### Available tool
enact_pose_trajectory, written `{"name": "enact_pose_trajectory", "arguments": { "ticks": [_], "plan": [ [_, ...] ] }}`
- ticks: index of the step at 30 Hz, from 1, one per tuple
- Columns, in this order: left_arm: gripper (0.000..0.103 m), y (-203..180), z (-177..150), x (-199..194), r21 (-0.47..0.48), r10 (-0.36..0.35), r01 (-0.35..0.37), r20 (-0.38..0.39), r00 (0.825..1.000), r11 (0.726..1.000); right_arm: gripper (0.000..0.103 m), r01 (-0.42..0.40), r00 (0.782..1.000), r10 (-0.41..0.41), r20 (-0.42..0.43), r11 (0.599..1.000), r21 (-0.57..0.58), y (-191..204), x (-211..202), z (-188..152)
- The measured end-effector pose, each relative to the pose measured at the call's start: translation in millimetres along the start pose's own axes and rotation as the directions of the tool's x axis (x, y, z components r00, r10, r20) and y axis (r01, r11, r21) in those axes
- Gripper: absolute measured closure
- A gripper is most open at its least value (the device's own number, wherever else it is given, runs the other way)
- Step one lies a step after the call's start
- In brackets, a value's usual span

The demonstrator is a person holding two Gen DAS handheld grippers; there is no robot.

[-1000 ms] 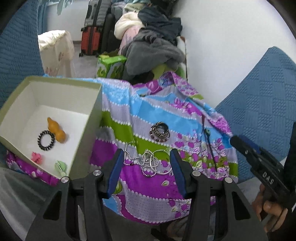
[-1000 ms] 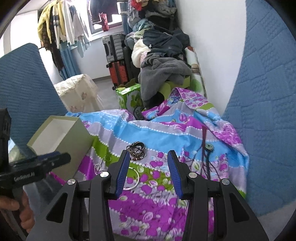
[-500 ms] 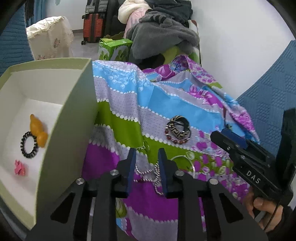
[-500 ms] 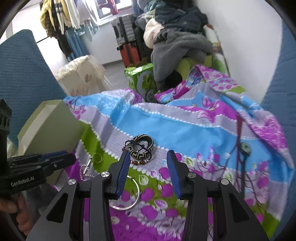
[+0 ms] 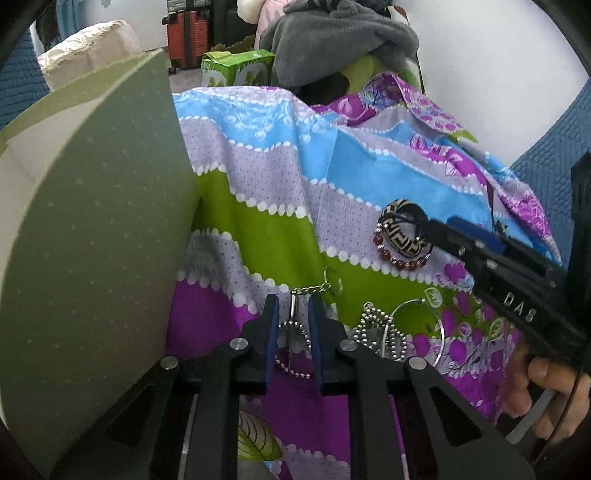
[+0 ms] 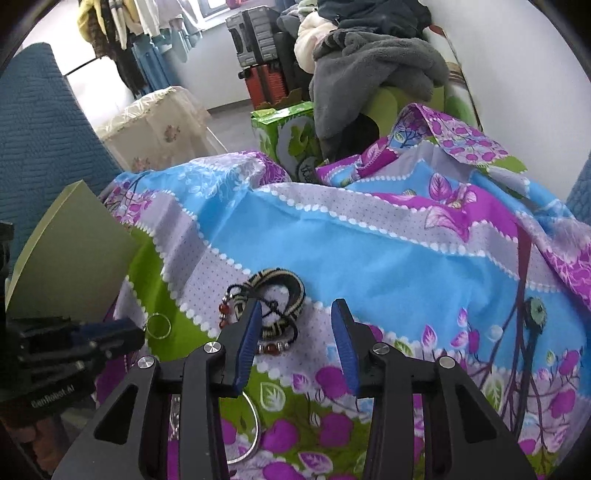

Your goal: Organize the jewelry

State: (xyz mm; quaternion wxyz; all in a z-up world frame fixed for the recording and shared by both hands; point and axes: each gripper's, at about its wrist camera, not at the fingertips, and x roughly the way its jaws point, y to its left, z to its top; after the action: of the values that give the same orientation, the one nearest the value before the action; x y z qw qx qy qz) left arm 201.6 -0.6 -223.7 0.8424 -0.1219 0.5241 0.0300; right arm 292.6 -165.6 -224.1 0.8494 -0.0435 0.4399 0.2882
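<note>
Two views split the scene. Left wrist: the left gripper (image 5: 292, 317), jaws narrowed around a silver chain (image 5: 293, 334) on the cloth (image 5: 266, 229), just right of the green box (image 5: 92, 240); a hoop (image 5: 424, 332) lies further right. Right wrist: the right gripper (image 6: 295, 339), jaws spread, its left fingertip over the bangles (image 6: 273, 306), well right of the box (image 6: 74, 254); only this view shows a small ring (image 6: 159, 325).

a lived-in home bedroom or storage room: clothes on a hanging rail (image 6: 122, 29) at upper left, stacked suitcases (image 6: 258, 44) at top centre, heaped garments and a grey fleece (image 6: 369, 74) at upper right, floral bedsheet (image 6: 369, 236) across the middle.
</note>
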Motion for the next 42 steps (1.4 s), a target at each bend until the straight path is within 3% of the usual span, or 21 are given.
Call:
{"name": "enact_pose_trajectory", "arguments": {
  "ticks": [7,9,14,21,25,34,42],
  "plan": [
    [0.091,2,0,3,0.006,-0.002,0.002,-0.006,1.0,1.0,0.074,-0.02,0.999,0.02,-0.041,1.0,-0.005,1,10,-3],
    [0.099,1,0,4,0.005,-0.005,0.005,-0.007,1.0,1.0,0.074,-0.025,0.999,0.025,-0.043,1.0,0.0,0,9,-4],
    [0.099,1,2,4,-0.002,-0.032,0.032,-0.005,0.999,0.999,0.078,-0.037,0.997,0.038,-0.068,0.999,0.017,-3,8,-4],
    [0.1,1,4,-2,-0.024,-0.079,0.079,0.009,0.997,0.997,0.095,-0.047,0.995,0.046,-0.083,0.999,-0.001,3,6,-7],
    [0.099,-2,6,-11,-0.014,-0.097,0.097,0.027,0.995,0.995,0.096,-0.029,0.997,0.027,-0.077,0.999,-0.026,7,1,-10],
    [0.099,-8,8,-37,0.003,-0.135,0.135,0.083,0.987,0.991,0.096,-0.019,0.998,0.021,-0.064,0.999,0.037,4,-22,-14],
    [0.099,-12,6,-57,0.024,-0.151,0.149,0.121,0.981,0.989,0.093,-0.003,0.99,0.021,-0.142,0.992,0.126,-2,-27,-30]
  ]
}}
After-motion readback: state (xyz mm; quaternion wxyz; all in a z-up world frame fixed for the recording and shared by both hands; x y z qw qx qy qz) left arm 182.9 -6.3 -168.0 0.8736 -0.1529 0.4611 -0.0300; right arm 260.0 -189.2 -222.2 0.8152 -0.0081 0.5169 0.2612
